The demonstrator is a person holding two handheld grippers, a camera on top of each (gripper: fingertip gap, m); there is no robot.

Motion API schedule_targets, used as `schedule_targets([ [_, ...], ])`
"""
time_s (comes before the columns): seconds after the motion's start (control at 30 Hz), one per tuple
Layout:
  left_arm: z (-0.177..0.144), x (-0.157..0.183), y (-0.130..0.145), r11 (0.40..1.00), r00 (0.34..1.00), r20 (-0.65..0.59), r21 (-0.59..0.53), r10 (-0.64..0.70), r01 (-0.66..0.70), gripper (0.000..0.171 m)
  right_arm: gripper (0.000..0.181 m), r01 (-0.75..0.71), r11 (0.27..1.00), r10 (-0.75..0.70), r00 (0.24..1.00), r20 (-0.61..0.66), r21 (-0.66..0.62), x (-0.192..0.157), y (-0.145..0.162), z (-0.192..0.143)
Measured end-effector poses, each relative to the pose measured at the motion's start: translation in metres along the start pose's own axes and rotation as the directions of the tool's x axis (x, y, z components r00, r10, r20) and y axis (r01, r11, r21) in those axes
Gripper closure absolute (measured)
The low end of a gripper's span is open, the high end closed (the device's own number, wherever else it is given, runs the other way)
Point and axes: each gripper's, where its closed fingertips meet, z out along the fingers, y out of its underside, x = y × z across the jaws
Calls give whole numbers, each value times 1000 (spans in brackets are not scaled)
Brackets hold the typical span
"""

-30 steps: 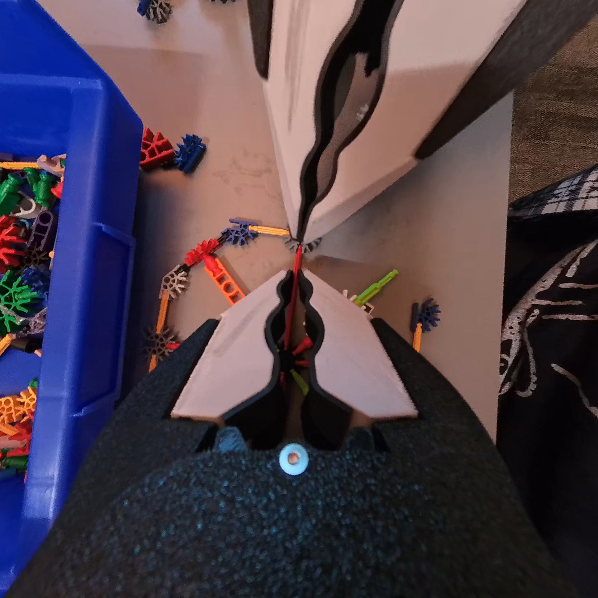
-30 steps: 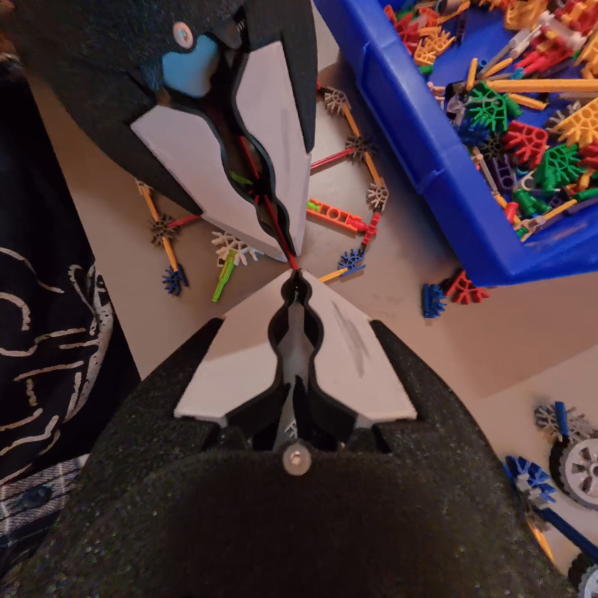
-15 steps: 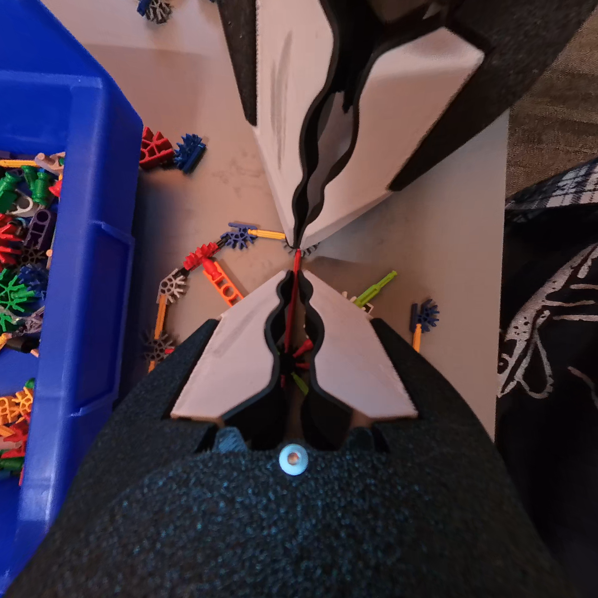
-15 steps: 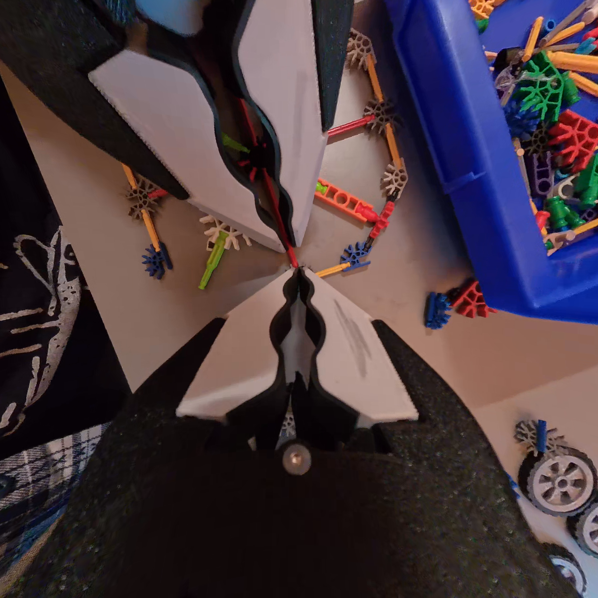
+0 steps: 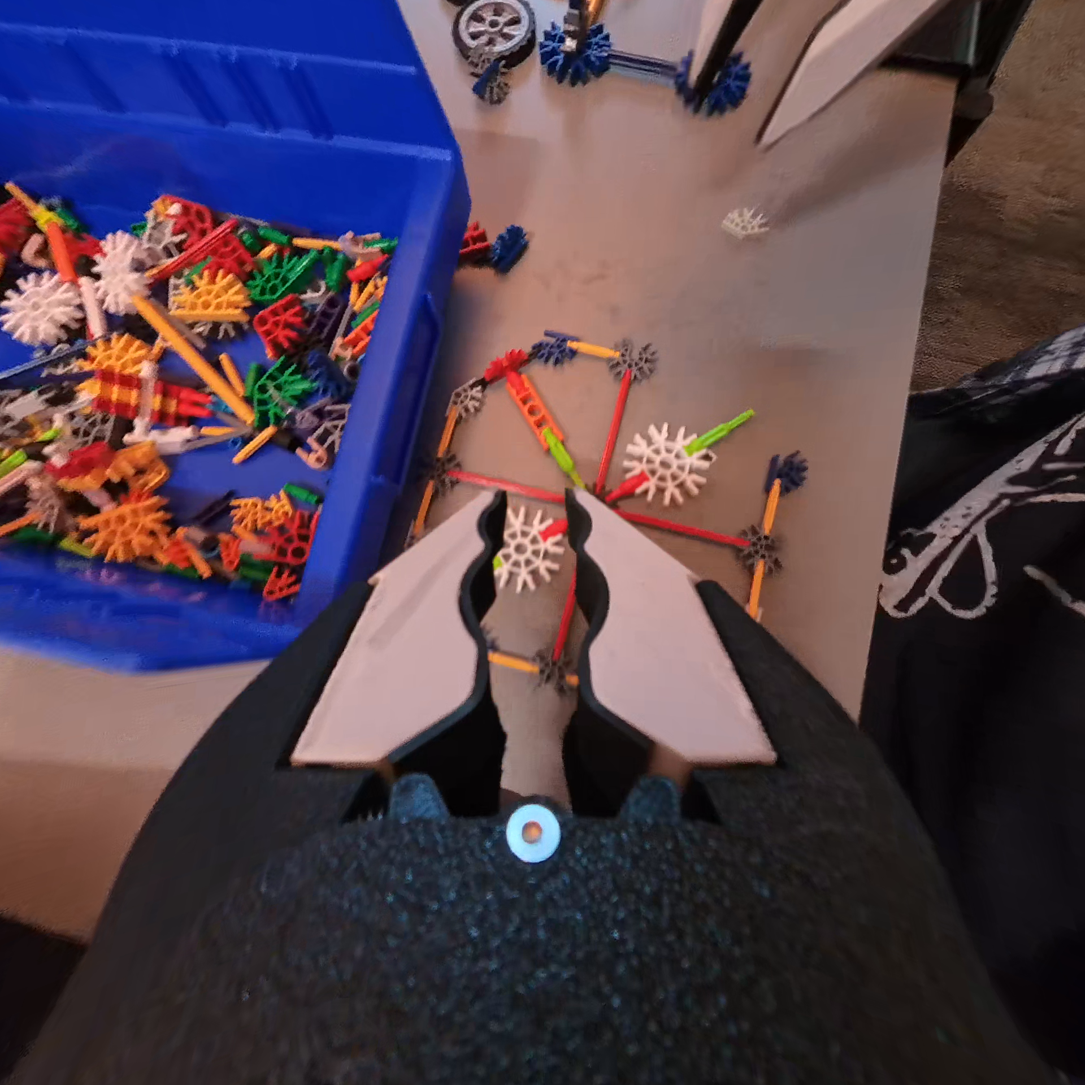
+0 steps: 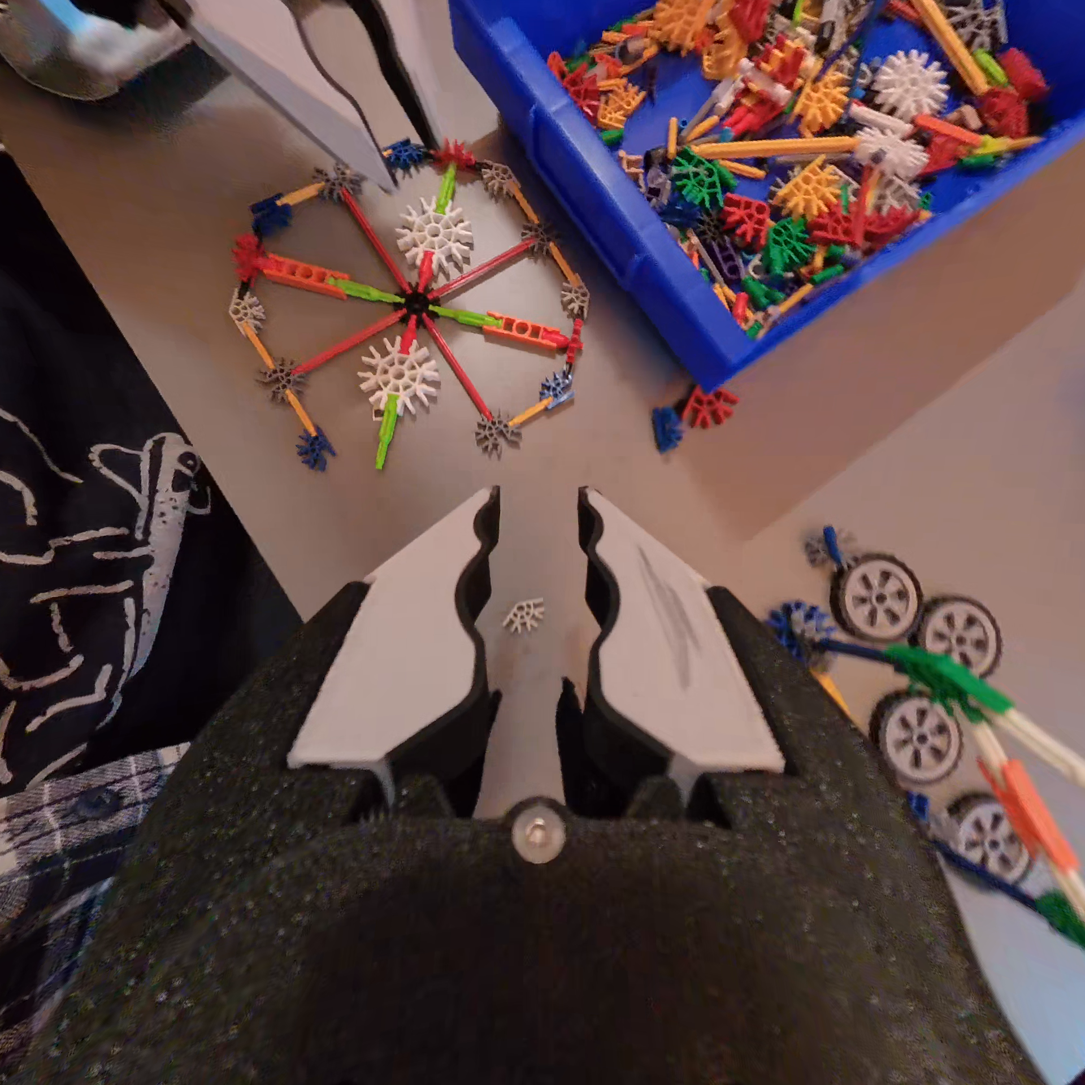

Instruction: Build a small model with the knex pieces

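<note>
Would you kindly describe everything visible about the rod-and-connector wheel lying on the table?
The wheel lies flat on the tan table, beside the blue bin. Plastic red, green and orange spokes radiate from a black hub to a partial rim of yellow rods and grey, blue and red connectors. Two white snowflake connectors sit on short spokes. The left gripper hangs over it with jaws open.

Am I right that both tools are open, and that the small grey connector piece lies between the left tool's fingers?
Not quite: the small grey connector piece lies between the right tool's fingers, as the right wrist view shows. Both tools are open; the left tool hangs over the spoked wheel.
</note>
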Motion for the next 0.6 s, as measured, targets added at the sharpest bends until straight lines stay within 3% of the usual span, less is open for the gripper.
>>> schedule_targets([
  [0.23, -32, 0, 21, 1000, 998, 52, 6, -29, 29, 150, 154, -57, 997, 55, 998, -38, -45, -12, 37, -5],
  [0.6, -34, 26, 46, 999, 999, 38, -17, -32, 32, 147, 145, -119, 983, 103, 988, -117, -140, -13, 77, 22],
])
